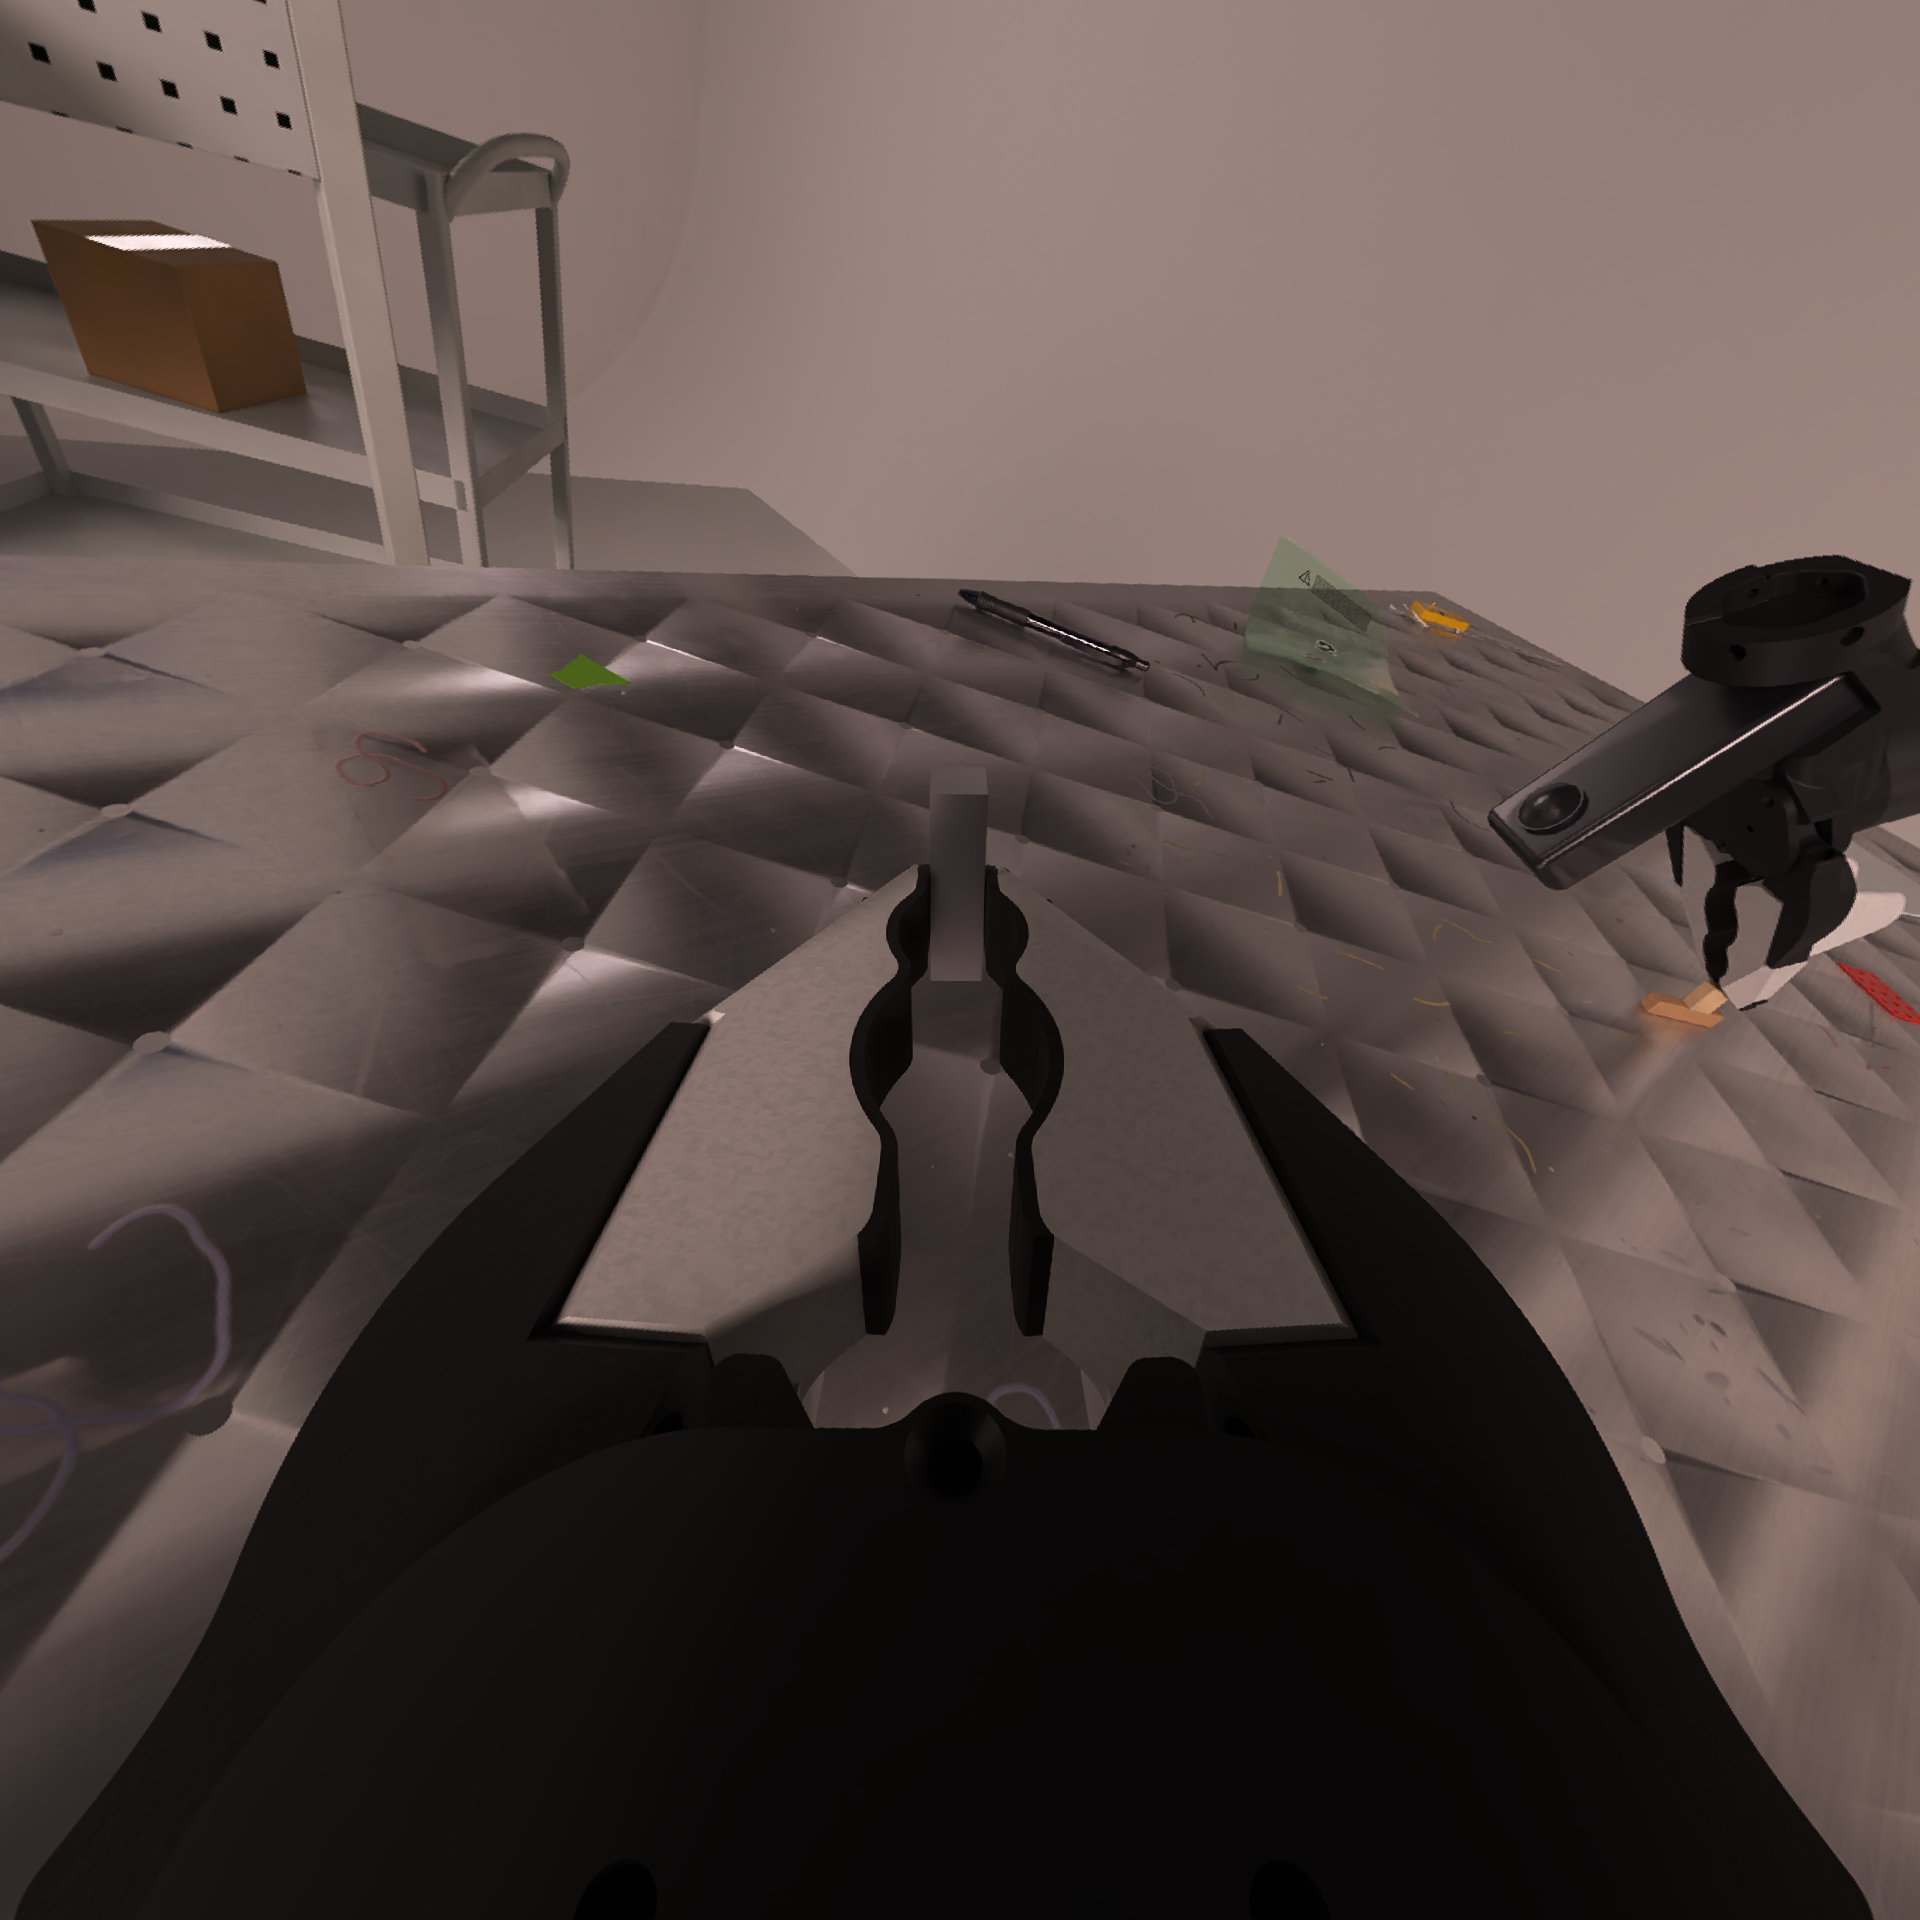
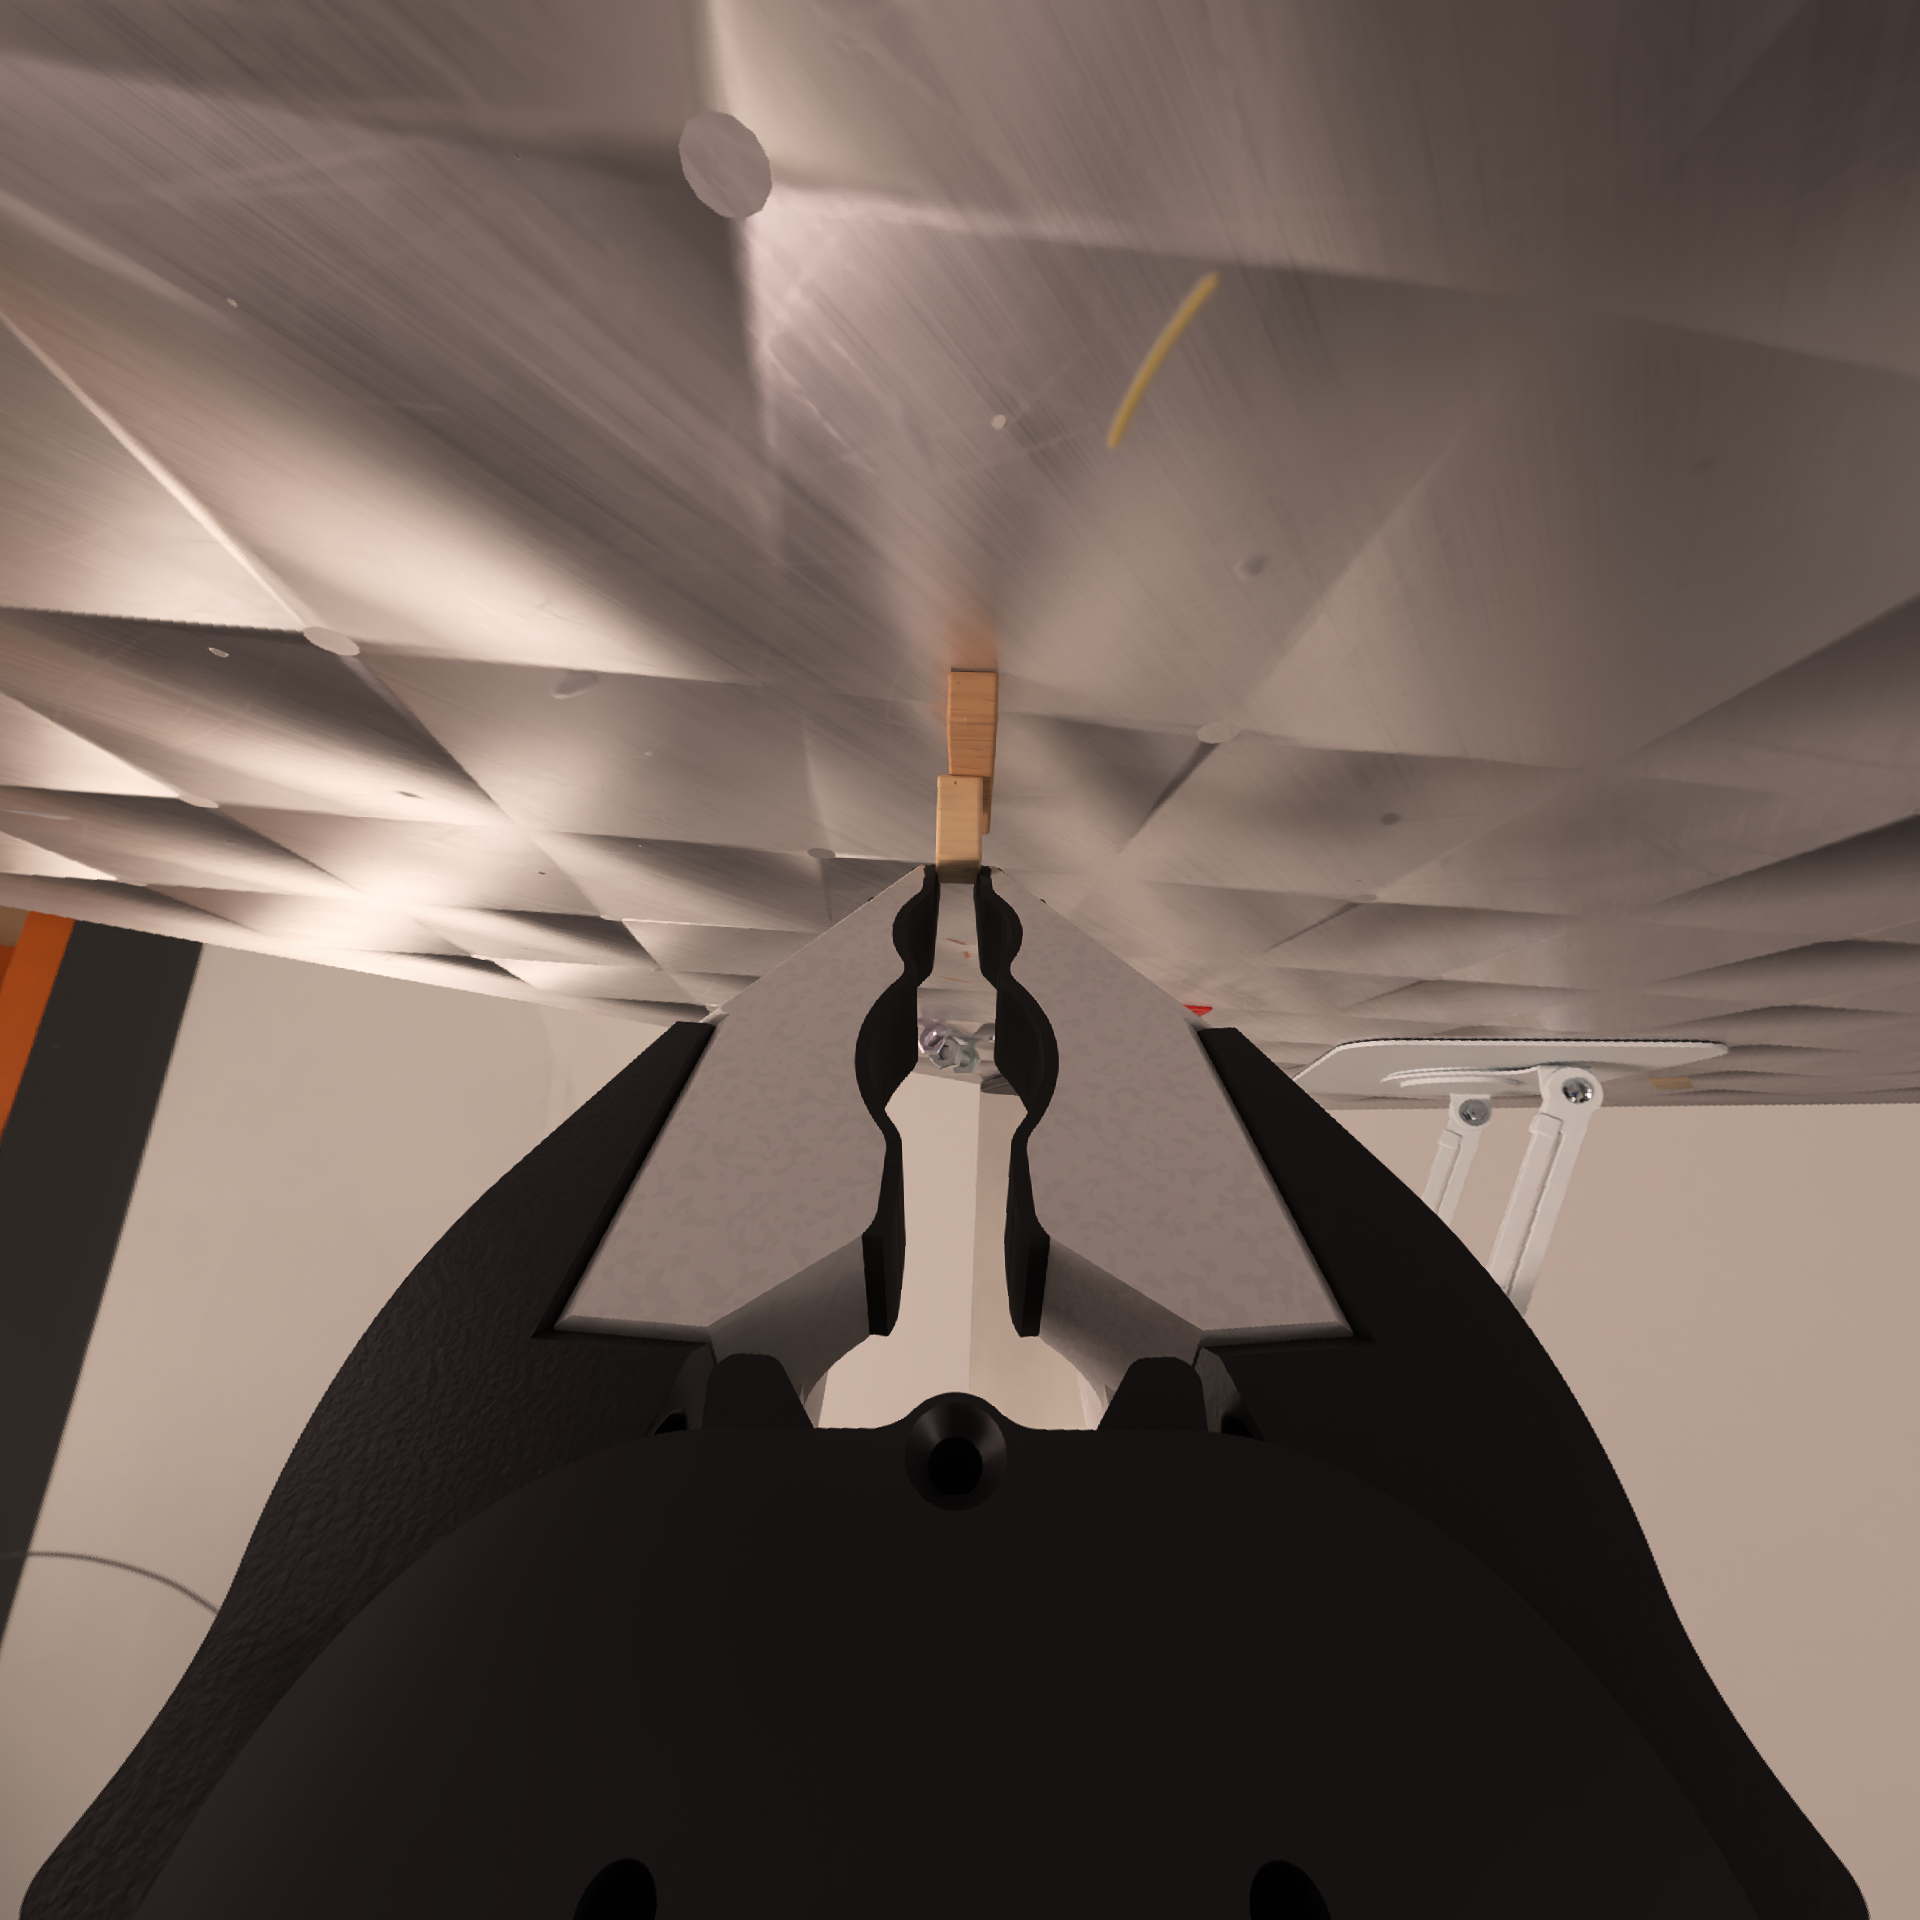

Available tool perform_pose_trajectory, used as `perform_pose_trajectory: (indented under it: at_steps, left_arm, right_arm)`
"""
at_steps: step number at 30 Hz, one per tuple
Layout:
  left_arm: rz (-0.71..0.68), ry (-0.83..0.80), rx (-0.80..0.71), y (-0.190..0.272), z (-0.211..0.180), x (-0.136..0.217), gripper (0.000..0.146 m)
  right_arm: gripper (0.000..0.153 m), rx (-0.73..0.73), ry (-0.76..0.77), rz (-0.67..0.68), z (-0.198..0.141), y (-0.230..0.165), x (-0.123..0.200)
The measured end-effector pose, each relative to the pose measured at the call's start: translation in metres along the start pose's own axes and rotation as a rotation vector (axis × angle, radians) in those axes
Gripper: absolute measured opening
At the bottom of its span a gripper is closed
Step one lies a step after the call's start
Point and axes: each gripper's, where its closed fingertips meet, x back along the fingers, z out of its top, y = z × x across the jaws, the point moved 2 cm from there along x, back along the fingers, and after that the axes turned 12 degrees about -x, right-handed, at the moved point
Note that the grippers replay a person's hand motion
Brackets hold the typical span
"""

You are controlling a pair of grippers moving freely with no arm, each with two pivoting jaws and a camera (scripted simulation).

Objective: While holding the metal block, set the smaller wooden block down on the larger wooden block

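Observation:
My left gripper [image 1: 958, 894] is shut on the grey metal block [image 1: 958, 831] and holds it upright above the quilted metal table [image 1: 416, 935]. My right gripper [image 2: 956, 881] is shut on the smaller wooden block [image 2: 960, 821] at its fingertips. That pale block touches the larger, more orange wooden block [image 2: 972, 717] just beyond it. In the left wrist view the right gripper [image 1: 1730, 971] points down at the far right, with the smaller block [image 1: 1705, 1000] resting against the larger block [image 1: 1665, 1010], which lies on the table.
A black pen [image 1: 1055, 629], a clear green sheet [image 1: 1320, 634] and a yellow item [image 1: 1439, 618] lie at the table's far side. A red perforated strip [image 1: 1881, 992] and a white hinged bracket [image 2: 1507, 1070] are near the wooden blocks. A shelf with a cardboard box [image 1: 177, 312] stands at the back left.

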Motion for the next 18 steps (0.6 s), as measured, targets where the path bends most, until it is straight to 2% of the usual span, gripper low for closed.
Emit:
perform_pose_trajectory:
  at_steps: [13, 15, 18]
  left_arm:
    - [-0.008, -0.002, -0.004, 0.002, 0.000, 0.000, 0.009]
    - [-0.009, -0.004, -0.004, 0.002, -0.001, -0.001, 0.009]
    - [-0.005, -0.005, -0.008, 0.002, -0.001, 0.000, 0.009]
  right_arm:
    - [0.011, 0.024, 0.040, -0.005, 0.003, -0.001, -0.002]
    - [0.011, 0.037, 0.104, 0.005, 0.002, -0.001, 0.002]
    - [0.015, 0.045, 0.337, 0.054, -0.002, -0.003, 0.015]
